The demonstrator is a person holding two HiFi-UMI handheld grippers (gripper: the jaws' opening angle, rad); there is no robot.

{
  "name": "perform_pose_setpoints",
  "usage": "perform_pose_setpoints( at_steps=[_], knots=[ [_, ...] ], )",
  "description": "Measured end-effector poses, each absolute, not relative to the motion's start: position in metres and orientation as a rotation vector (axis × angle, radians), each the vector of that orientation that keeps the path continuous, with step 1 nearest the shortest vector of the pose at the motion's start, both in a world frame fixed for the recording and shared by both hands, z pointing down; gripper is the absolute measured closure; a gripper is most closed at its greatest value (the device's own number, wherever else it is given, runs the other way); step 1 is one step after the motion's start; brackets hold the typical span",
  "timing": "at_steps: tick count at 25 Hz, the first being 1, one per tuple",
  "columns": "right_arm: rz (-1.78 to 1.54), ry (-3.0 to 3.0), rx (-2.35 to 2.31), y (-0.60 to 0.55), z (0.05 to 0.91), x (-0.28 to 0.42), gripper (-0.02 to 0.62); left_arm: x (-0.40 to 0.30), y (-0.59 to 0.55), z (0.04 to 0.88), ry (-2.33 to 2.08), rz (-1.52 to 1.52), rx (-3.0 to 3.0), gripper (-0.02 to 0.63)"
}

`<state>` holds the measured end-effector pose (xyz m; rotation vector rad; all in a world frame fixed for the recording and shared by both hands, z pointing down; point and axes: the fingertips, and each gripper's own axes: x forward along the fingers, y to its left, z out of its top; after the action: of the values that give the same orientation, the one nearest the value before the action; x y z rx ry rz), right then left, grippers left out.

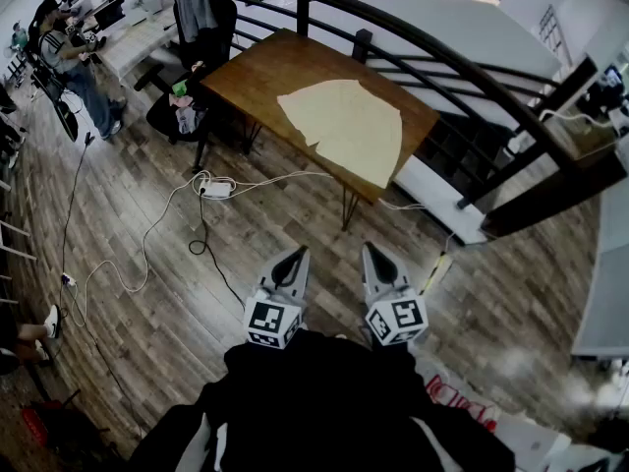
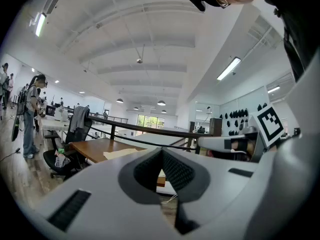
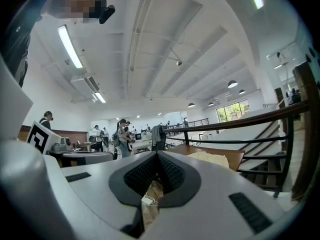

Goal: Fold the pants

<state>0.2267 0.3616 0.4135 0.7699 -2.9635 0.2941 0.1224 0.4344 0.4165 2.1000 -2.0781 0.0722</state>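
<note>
Pants: where do we have them, and how far along are we?

They lie spread out on the table, towards its far right end, pale and flat with nothing on top. We stand well apart from them, with a stretch of floor and a loose cable between us and the table.

Have we made any fold yet?

We would judge not. The cloth looks like one broad sheet with an uneven near edge, not a tidy stack. From this far off, though, we cannot tell whether it is a single layer or already doubled over once.

And what are we holding?

Nothing. The left gripper has its jaws pressed together on no cloth; its own view shows only the table and floor beyond the pads. The right gripper is the same, jaws together and empty. What shows through the slit below its pads is floor far beyond, not something gripped. Both are held close to our body, side by side, pointing roughly level towards the table.

So what is left for us?

By our reckoning, nearly all of it. We must walk up to the table, part the jaws, take hold of the cloth, make the folds and smooth the result.
</note>
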Motion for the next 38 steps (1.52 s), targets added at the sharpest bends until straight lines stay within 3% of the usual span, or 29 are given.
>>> perform_pose_setpoints(
  at_steps=[26,38],
  knots=[
    [0.339,-2.906,0.852,0.311,0.428,0.13,0.591,0.014,0.383,0.435,-1.974,0.02,2.098,0.603],
    [0.358,-2.915,0.789,0.209,0.444,0.055,0.591,-0.059,0.289,0.452,-2.004,0.071,2.046,0.603]
  ],
)
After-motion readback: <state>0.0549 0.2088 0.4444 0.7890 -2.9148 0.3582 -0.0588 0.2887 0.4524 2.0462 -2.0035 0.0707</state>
